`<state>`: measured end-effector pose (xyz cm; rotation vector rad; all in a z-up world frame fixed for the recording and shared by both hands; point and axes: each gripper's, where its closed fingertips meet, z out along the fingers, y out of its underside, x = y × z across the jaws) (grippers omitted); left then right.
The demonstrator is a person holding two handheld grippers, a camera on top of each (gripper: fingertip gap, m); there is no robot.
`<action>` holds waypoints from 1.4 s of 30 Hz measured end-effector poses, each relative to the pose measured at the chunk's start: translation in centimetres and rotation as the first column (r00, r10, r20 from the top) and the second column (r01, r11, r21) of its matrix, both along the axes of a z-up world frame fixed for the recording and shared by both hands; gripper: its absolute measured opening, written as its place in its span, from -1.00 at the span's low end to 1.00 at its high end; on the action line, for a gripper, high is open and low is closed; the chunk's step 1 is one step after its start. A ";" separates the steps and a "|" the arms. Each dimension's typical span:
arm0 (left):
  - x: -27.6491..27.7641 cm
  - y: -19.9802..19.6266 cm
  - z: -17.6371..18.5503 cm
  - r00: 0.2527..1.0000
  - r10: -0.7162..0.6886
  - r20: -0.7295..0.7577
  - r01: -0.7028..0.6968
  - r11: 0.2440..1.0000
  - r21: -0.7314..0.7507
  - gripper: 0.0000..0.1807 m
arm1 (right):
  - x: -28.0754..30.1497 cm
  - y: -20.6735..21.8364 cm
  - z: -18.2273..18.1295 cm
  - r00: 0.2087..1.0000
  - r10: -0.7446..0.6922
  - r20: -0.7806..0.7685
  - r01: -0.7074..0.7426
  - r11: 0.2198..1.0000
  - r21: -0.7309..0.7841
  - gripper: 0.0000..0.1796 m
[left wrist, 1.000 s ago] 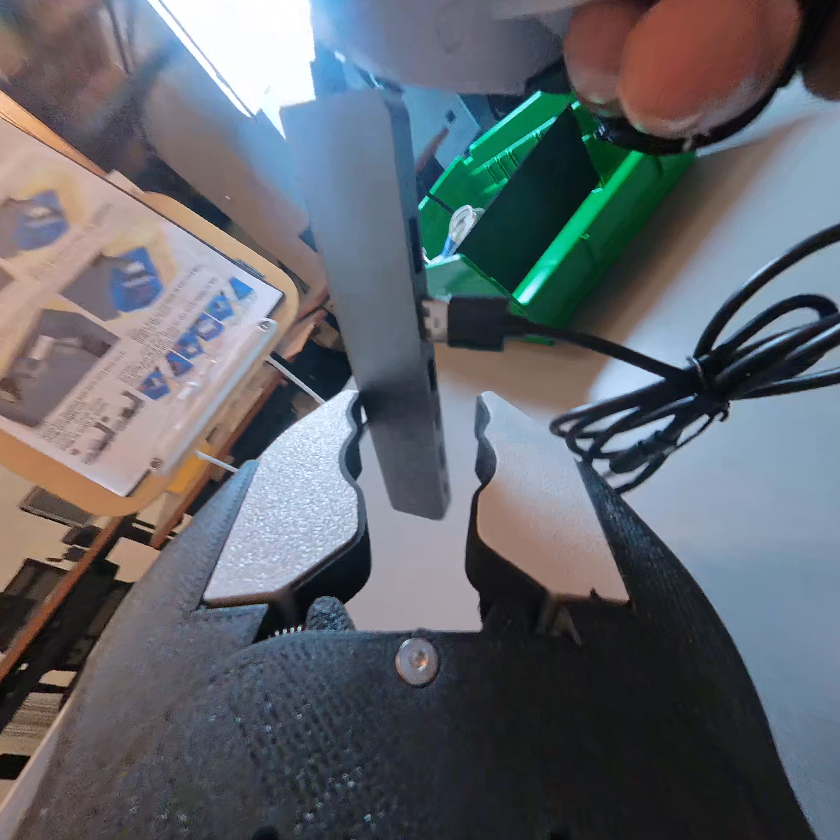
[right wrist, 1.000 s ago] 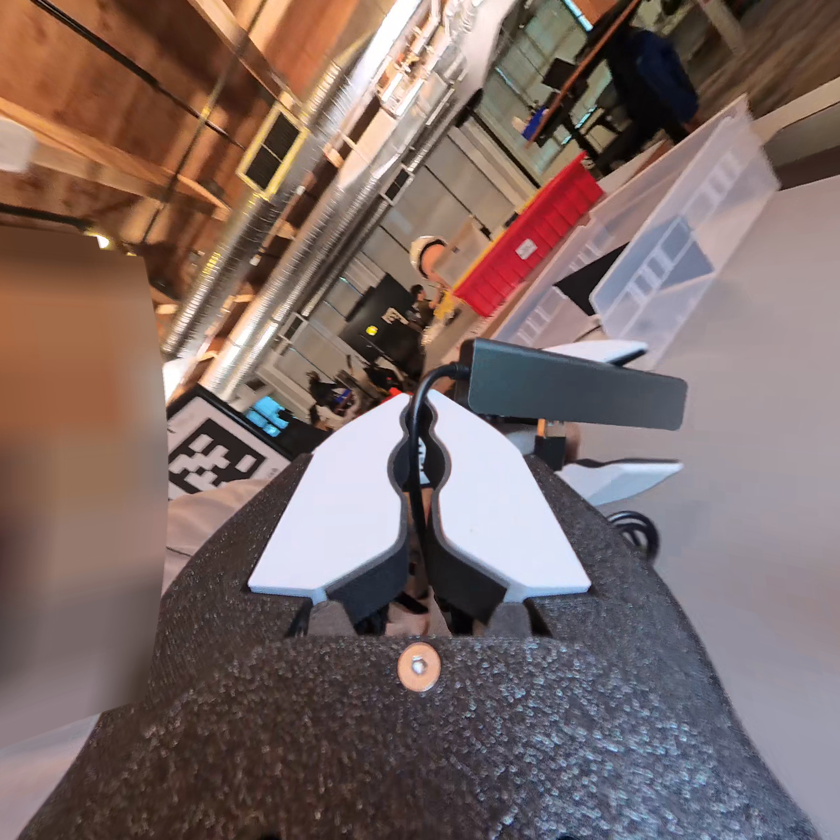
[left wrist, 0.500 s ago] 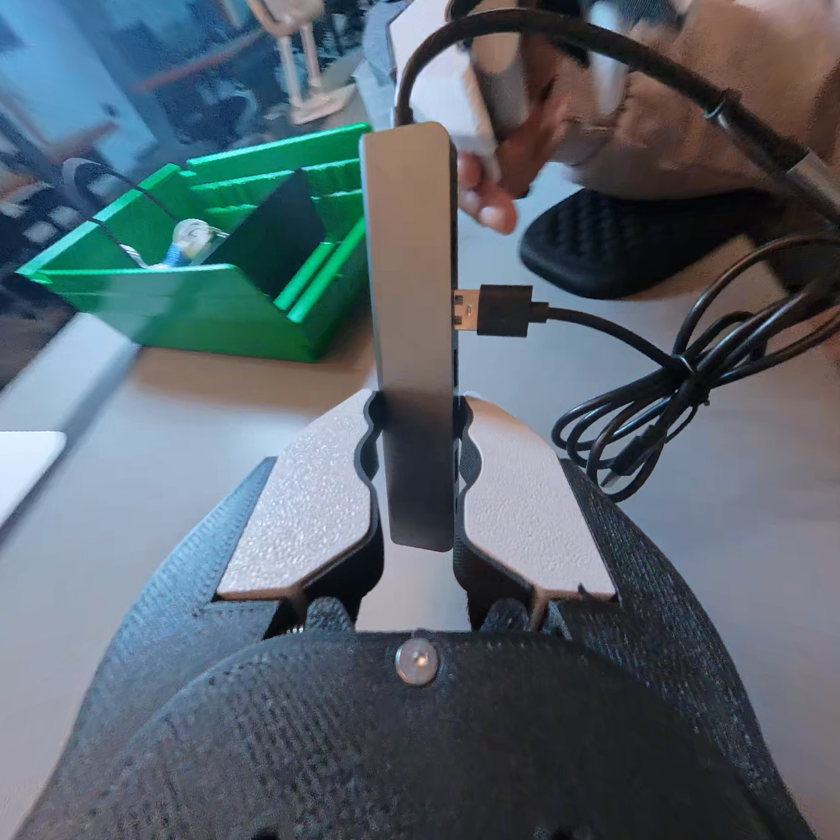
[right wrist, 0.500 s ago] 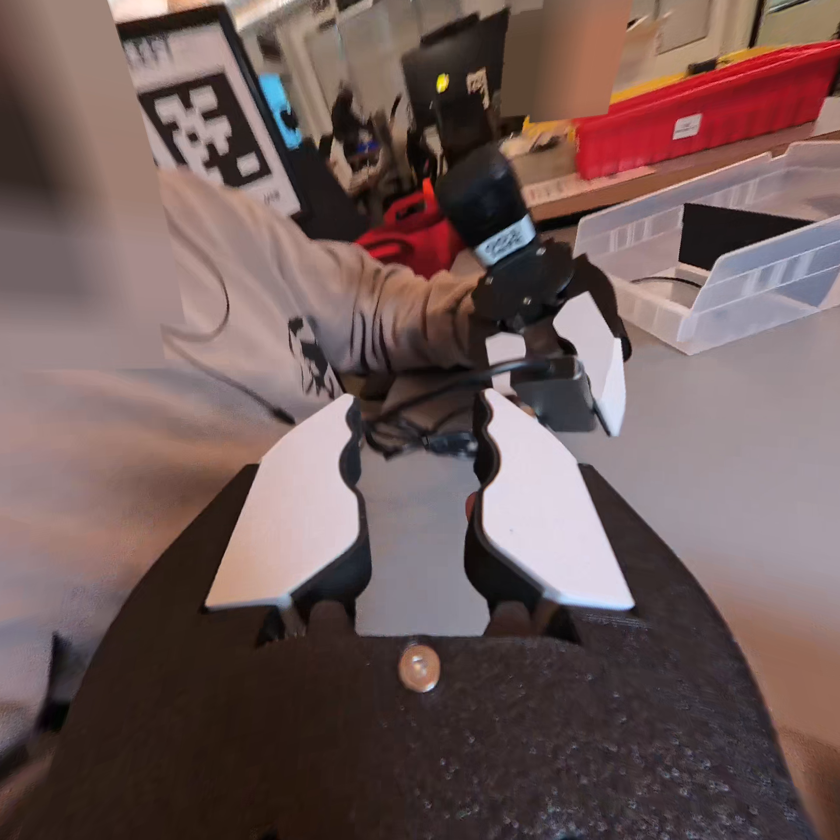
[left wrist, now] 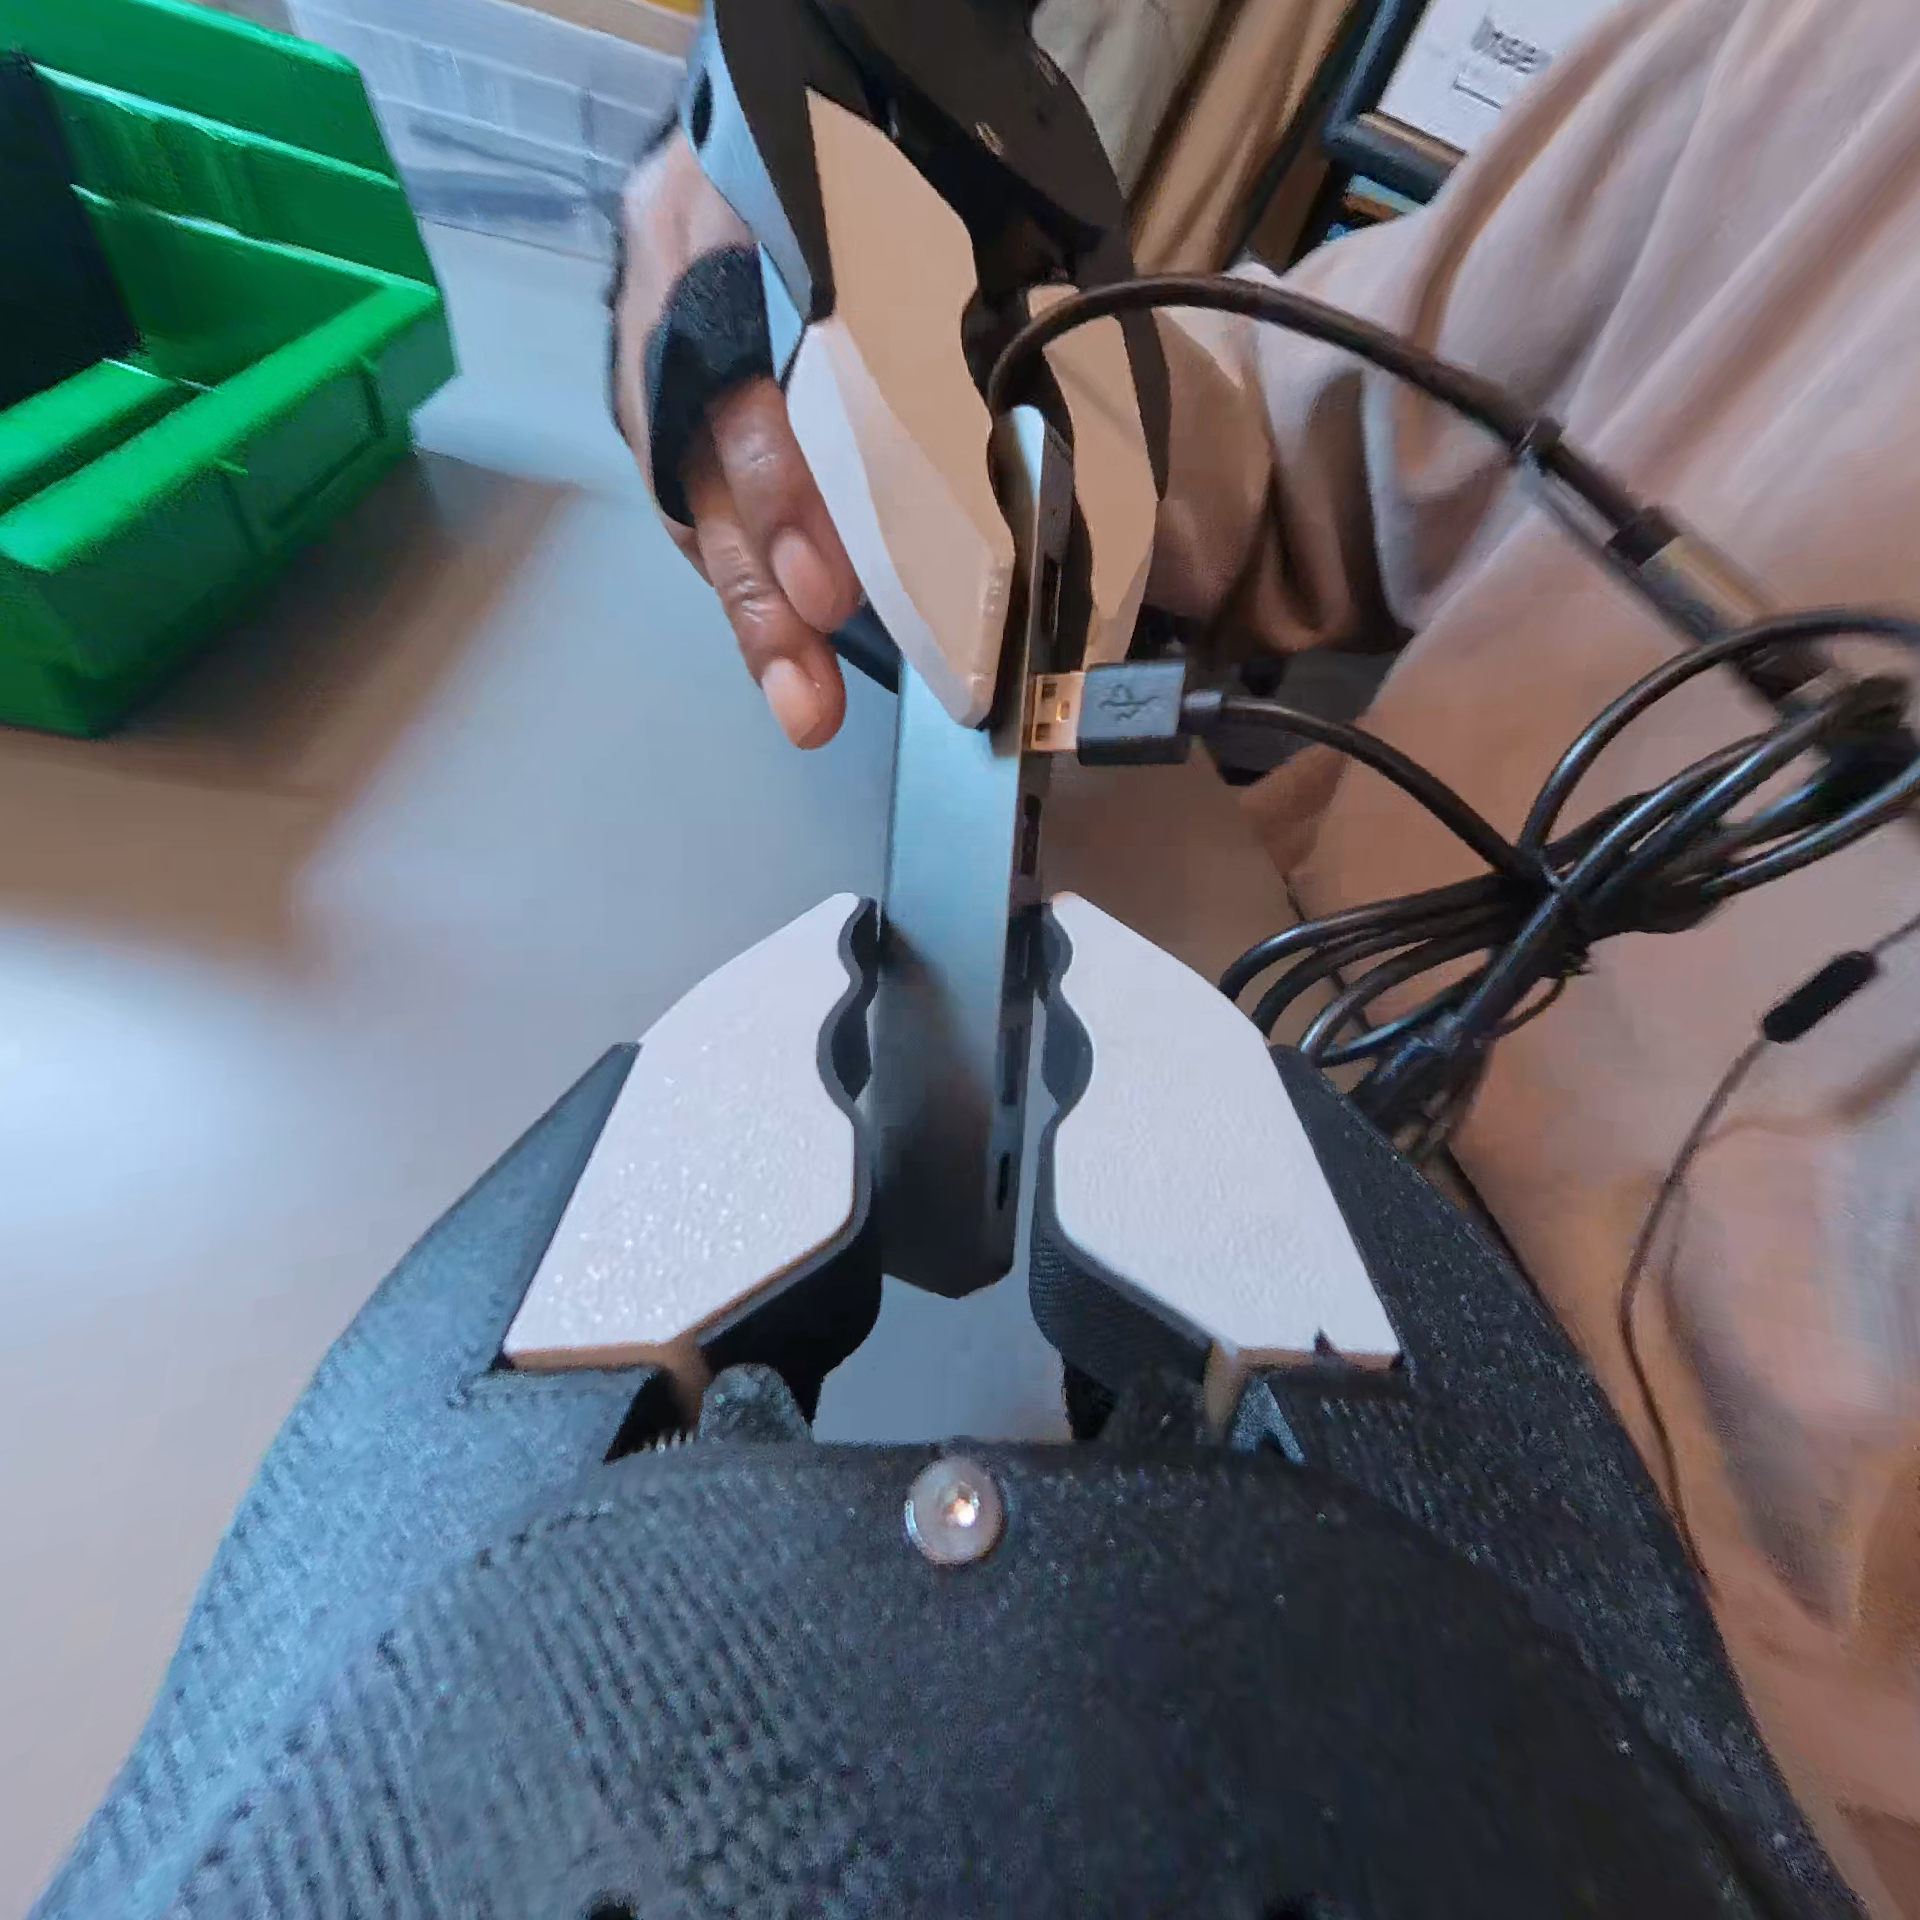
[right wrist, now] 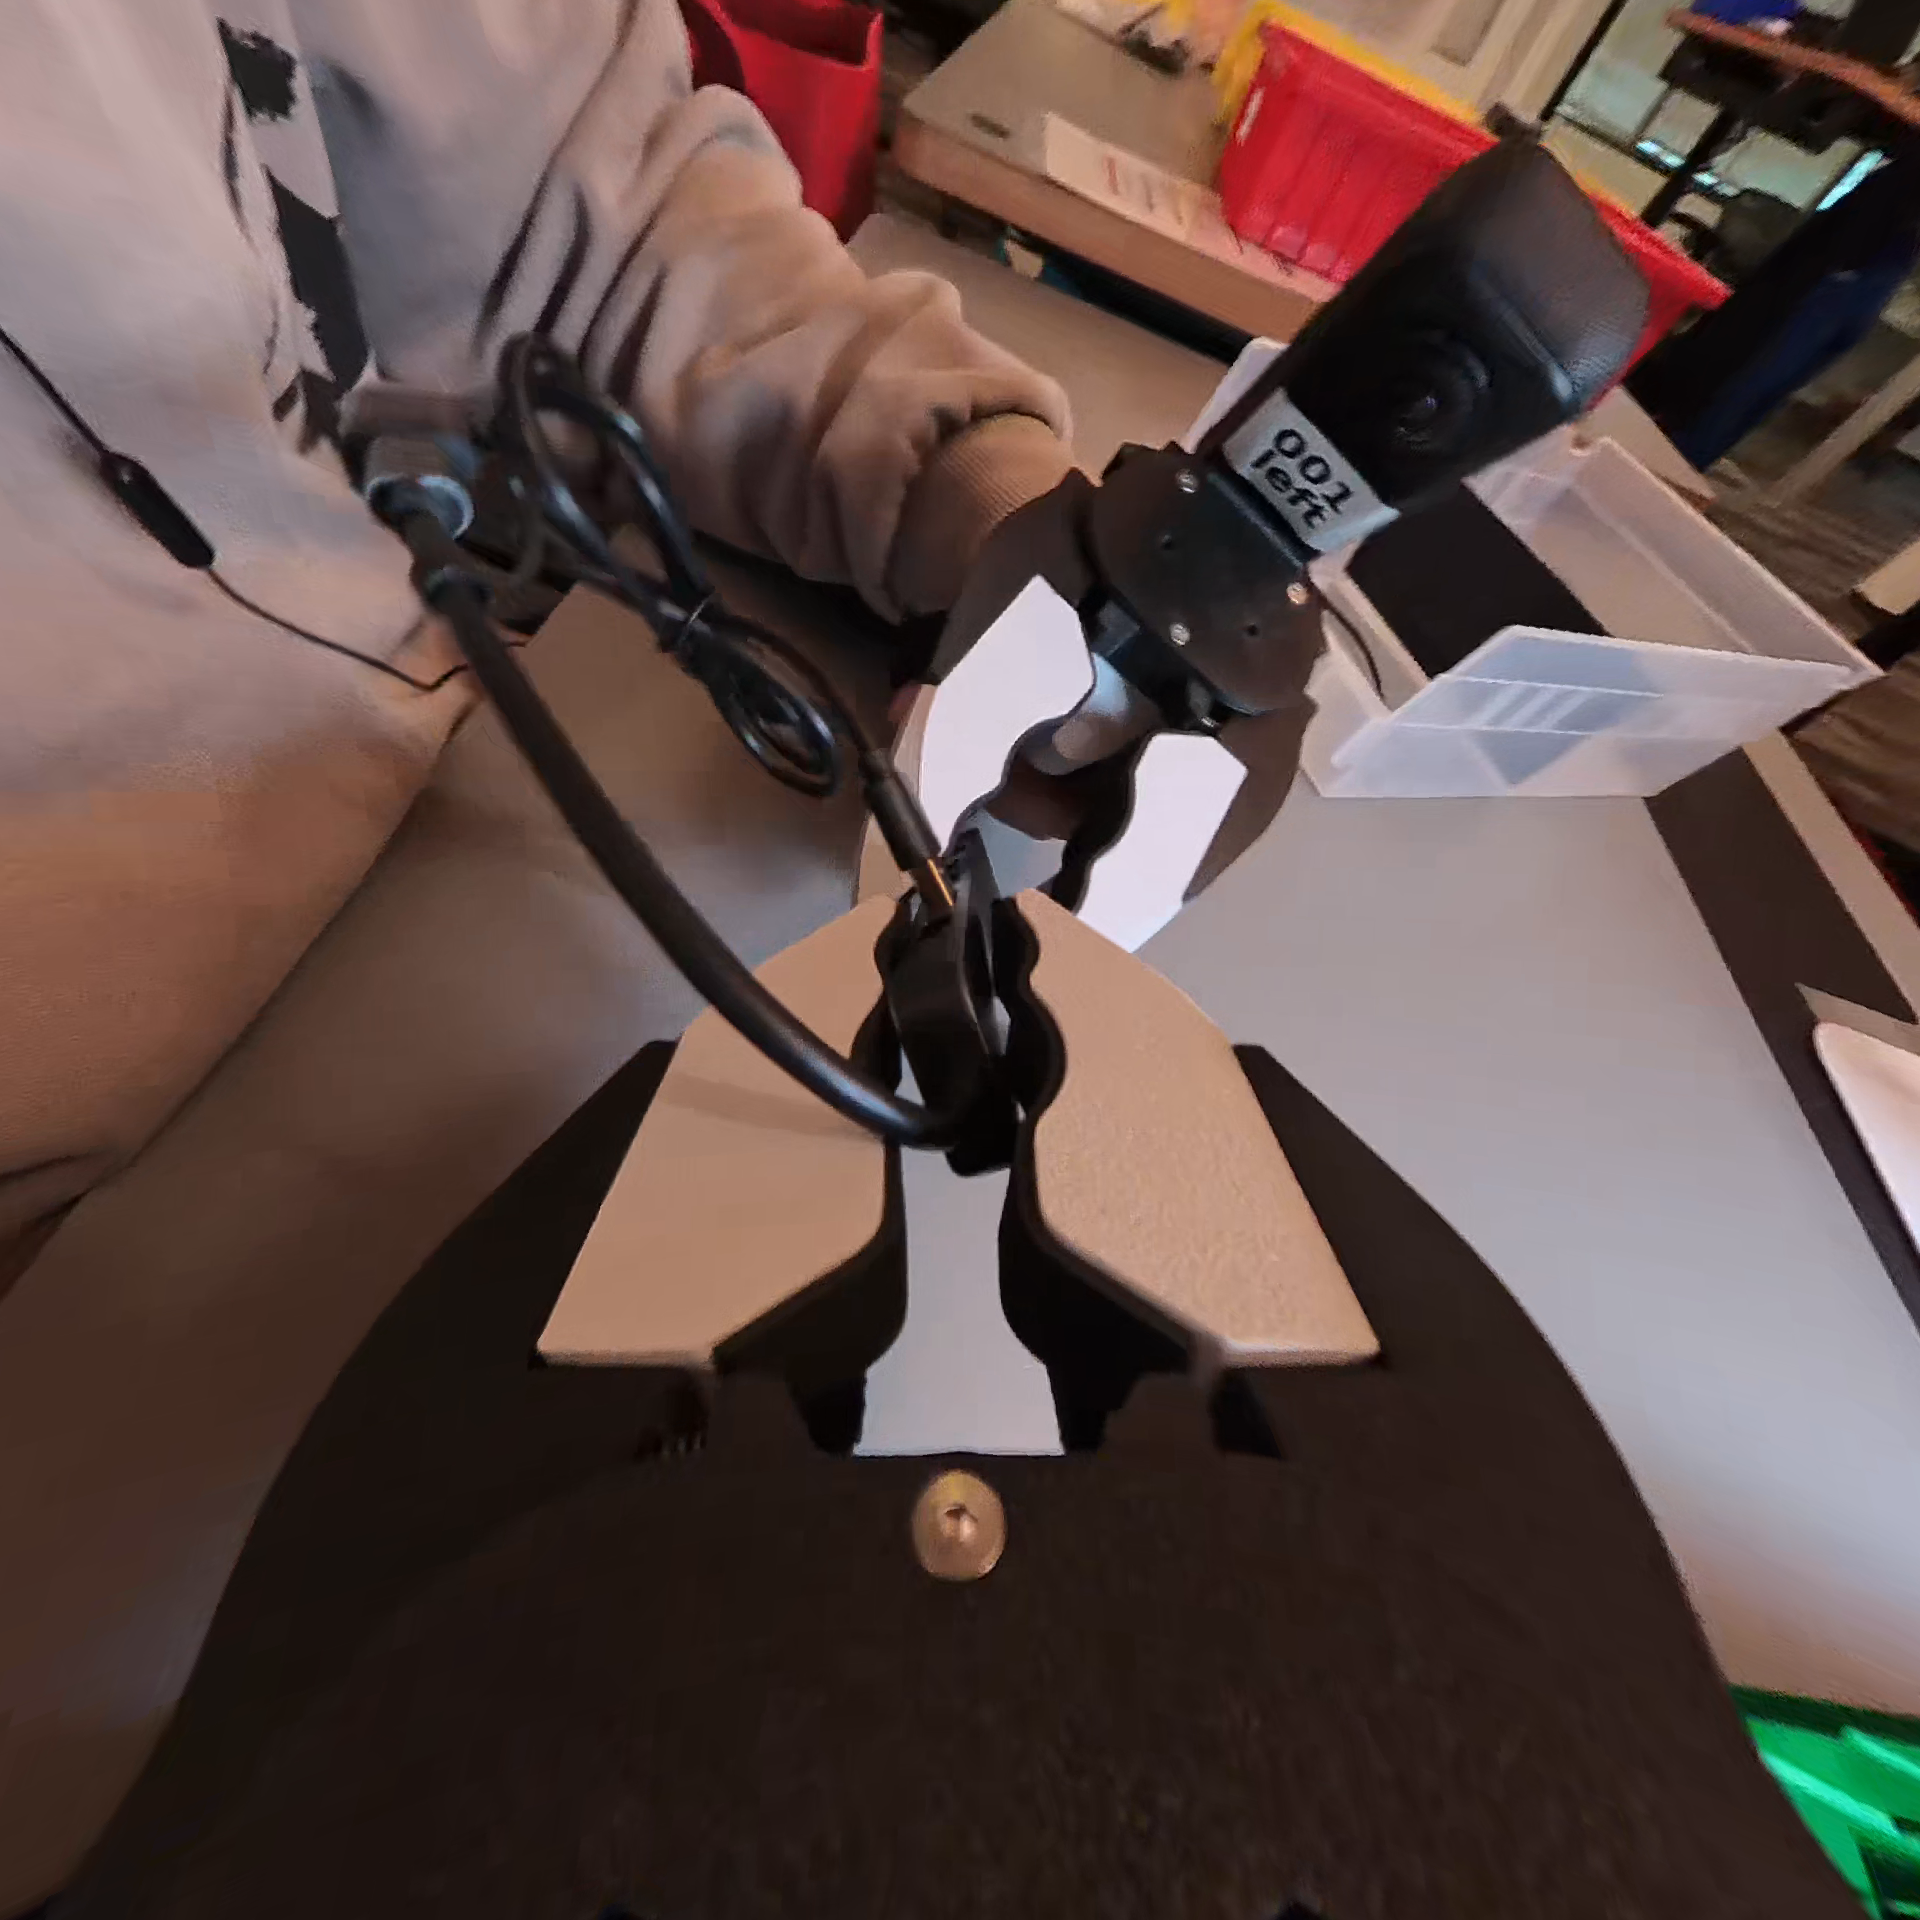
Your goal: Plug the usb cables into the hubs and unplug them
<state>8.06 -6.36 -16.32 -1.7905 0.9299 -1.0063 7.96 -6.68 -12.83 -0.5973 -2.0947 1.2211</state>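
A flat grey USB hub (left wrist: 945, 831) stands edge-on in the left wrist view. My left gripper (left wrist: 956, 914) is shut on its near end. My right gripper (left wrist: 1039, 665) comes in from above and is shut on the hub's far end, where the hub's own thick cable (left wrist: 1351, 343) leaves. A black USB plug (left wrist: 1127, 712) sits in a side port with metal still showing; its bundled cable (left wrist: 1558, 904) hangs to the right. In the right wrist view my right gripper (right wrist: 951, 914) clamps the dark hub end (right wrist: 940, 1039), facing the left gripper (right wrist: 1029, 868).
A green divided bin (left wrist: 208, 416) stands on the grey table (left wrist: 312, 1039) to the left. A clear plastic bin (right wrist: 1558, 707) and red bins (right wrist: 1351, 135) lie beyond the left gripper. The person's beige sleeve (right wrist: 779, 364) and body fill the cable's side. My two grippers' fingertips are within a few centimetres of each other.
My left gripper went from open around the hub to shut on it. My right gripper let go of the hub's cable, opened, then shut on the hub's far end. Both views swung round.
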 end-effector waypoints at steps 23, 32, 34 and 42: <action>-1.3 1.3 5.5 0.968 0.249 0.021 -0.245 0.930 0.272 -0.92 | -2.0 1.3 1.7 0.984 -0.111 0.141 0.160 0.899 -0.407 -0.88; -1.5 1.4 5.3 0.952 0.258 0.167 -0.279 0.953 0.116 -0.92 | -2.3 1.3 2.4 0.987 -0.068 0.148 0.144 0.785 -0.602 -0.88; -1.7 1.9 5.9 0.940 0.272 0.207 -0.306 0.940 0.151 -0.92 | -2.6 1.8 3.0 0.988 -0.098 0.120 0.151 0.776 -0.612 -0.88; -0.5 1.8 3.4 0.967 0.252 -0.024 -0.240 0.944 0.226 -0.86 | -2.6 2.2 5.9 0.992 -0.124 0.006 0.092 0.706 -0.702 -0.88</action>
